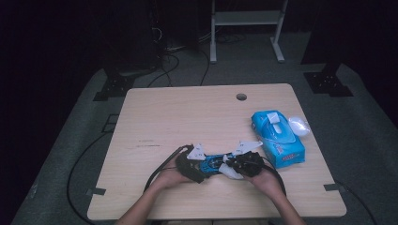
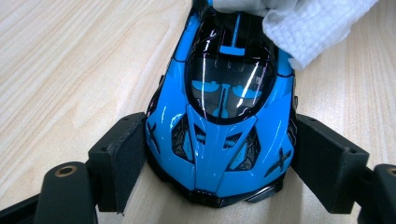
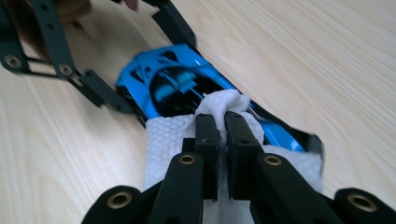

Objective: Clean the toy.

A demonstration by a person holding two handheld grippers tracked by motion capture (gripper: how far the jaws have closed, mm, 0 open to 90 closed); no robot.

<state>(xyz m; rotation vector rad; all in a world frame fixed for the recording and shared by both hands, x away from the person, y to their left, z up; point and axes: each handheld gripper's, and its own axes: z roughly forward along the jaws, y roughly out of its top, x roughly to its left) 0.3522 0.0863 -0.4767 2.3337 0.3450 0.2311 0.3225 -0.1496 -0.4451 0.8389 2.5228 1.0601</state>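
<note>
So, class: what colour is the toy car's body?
Bright blue with black panels; the toy car shows best in the left gripper view.

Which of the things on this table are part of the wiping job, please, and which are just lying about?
In use:
- glossy blue toy car, clamped by the left gripper
- white paper wipe, pinched in the right gripper

Lying about:
- blue wipe packet
- crumpled clear wrapper

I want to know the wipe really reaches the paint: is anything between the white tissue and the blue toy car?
Nothing visible. The right gripper, shut on the white tissue, presses it straight onto the blue toy car. The left gripper clamps the car's sides, clear of the wiped area.
</note>
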